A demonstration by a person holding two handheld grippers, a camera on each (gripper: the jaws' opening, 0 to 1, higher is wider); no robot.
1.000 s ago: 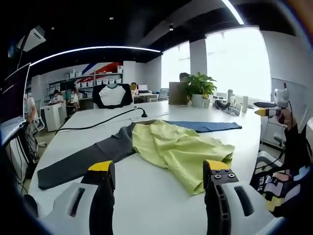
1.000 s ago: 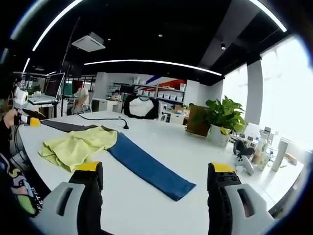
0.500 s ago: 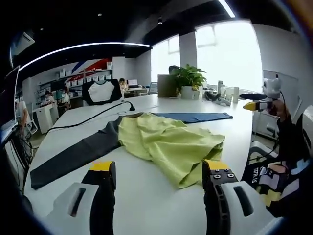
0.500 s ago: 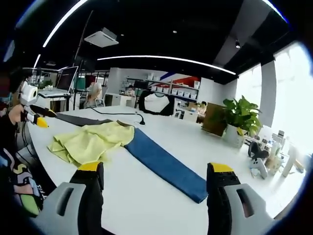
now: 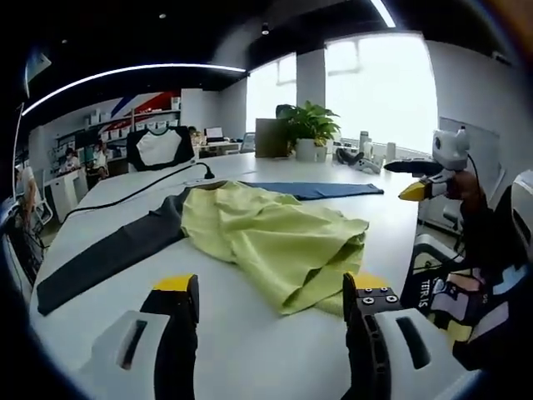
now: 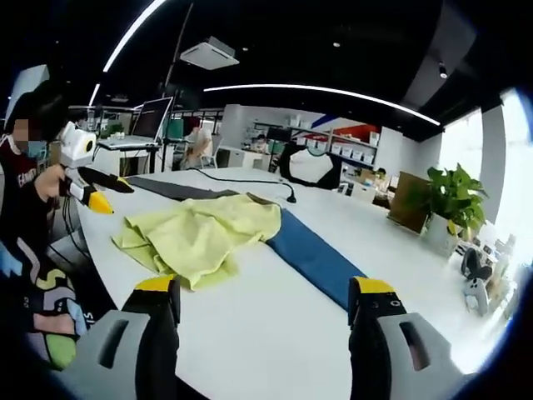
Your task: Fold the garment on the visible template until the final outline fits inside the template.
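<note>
A crumpled yellow-green garment (image 5: pixel 271 236) lies on the white table (image 5: pixel 250 350), over the middle of a long strip that is dark grey (image 5: pixel 108 254) on one side and blue (image 5: pixel 321 190) on the other. My left gripper (image 5: pixel 271 292) stands open just short of the garment's near edge, nothing between its fingers. The right gripper view has the same garment (image 6: pixel 200 237) at the left, with the blue strip (image 6: pixel 312 258) running toward my open right gripper (image 6: pixel 262 292). The other gripper (image 6: pixel 87 196) comes in from the left, held by a person.
A potted plant (image 5: pixel 304 133) and small desk items stand at the table's far end. A black cable (image 5: pixel 141 190) runs across the far tabletop. The table edge curves close by the person's body (image 5: pixel 479 283). Office desks and people stand beyond.
Both cameras have moved closer to the garment and tilted down; the cloth looms larger. The garment itself has not moved. Both grippers stay open.
</note>
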